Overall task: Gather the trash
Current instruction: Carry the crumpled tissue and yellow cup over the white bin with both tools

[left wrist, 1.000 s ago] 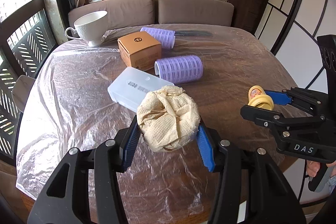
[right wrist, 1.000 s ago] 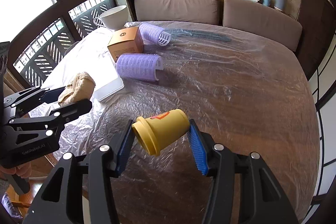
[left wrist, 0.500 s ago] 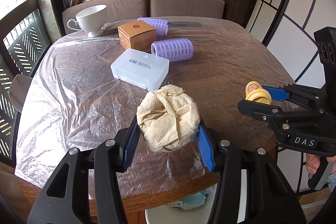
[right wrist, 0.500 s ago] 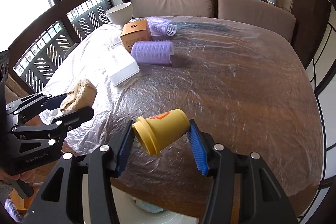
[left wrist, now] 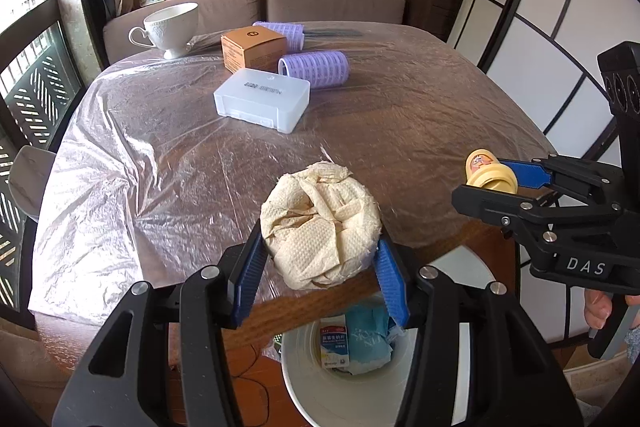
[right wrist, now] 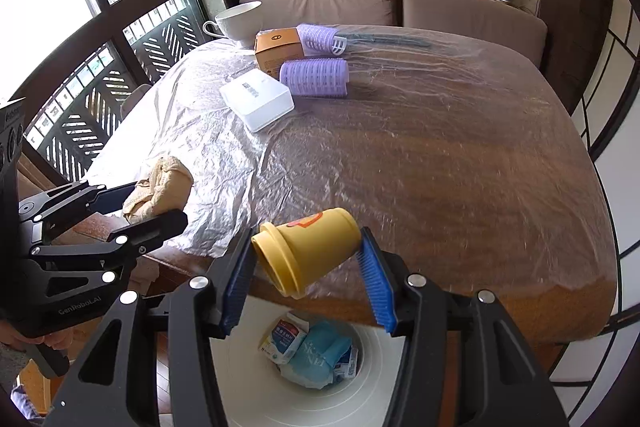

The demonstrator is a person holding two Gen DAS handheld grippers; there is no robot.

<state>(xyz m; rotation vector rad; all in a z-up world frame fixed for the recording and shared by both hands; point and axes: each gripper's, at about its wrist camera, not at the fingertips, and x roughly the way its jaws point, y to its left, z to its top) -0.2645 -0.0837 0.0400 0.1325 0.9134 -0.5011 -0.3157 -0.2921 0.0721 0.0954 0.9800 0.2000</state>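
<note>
The left gripper (left wrist: 318,281) has its jaws closed on a crumpled beige paper towel wad (left wrist: 320,223), and the right gripper (right wrist: 306,277) has its jaws closed on a small yellow plastic cup (right wrist: 308,251) lying tilted between the blue pads. Both loads hang over the near edge of the plastic-covered wooden table (right wrist: 440,155), and below them stands a white round waste bin (right wrist: 248,379) with blue and white packaging already at its bottom.

The bin sits mostly nearer than the table edge, and both pieces of trash seem to hover above that edge rather than squarely over the opening. Released here, the wad could land on the wood or catch on the loose film. The cup is rigid and round, so it could strike the rim and roll off across the floor. The two grippers are close beside each other, so a careless swing toward the bin could knock them together and jar a grip loose.
</note>
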